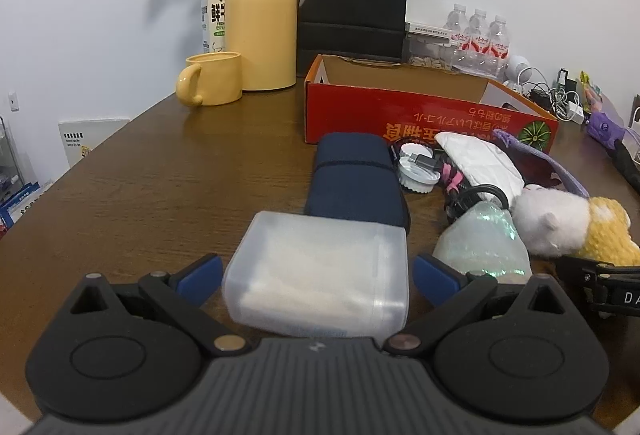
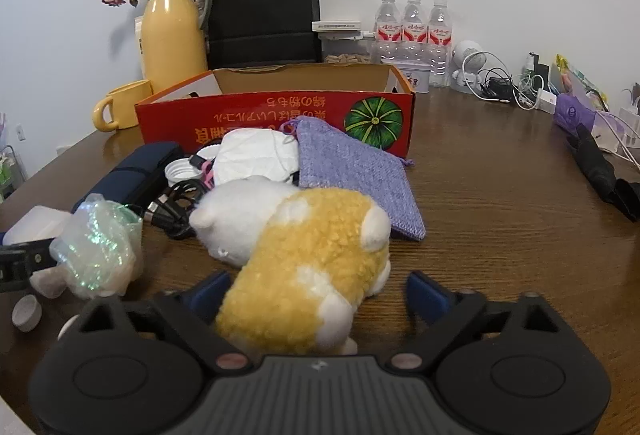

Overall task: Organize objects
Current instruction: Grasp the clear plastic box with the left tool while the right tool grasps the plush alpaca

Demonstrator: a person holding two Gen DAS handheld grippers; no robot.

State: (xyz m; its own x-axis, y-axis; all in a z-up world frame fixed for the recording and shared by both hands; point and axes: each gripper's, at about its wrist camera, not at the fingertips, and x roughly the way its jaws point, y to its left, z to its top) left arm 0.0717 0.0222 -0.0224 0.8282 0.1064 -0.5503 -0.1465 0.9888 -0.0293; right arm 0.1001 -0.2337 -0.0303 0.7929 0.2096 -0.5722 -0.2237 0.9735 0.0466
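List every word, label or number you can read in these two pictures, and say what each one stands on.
"FRES", cut off by the flask: white milk carton.
"DA", cut off at the picture's edge: right gripper, seen from the left wrist.
Upside-down East Asian print: red cardboard box; not read with confidence.
Red labels: water bottles; too small.
White sign beside the table: too small.

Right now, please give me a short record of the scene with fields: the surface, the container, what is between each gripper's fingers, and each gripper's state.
surface: wooden table
container: red cardboard box, open top, nothing visible inside it
left gripper: open, around the translucent plastic box, not pressing it
right gripper: open, plush toy between the fingers, right finger clear of it
nearby: purple knitted pouch, navy case
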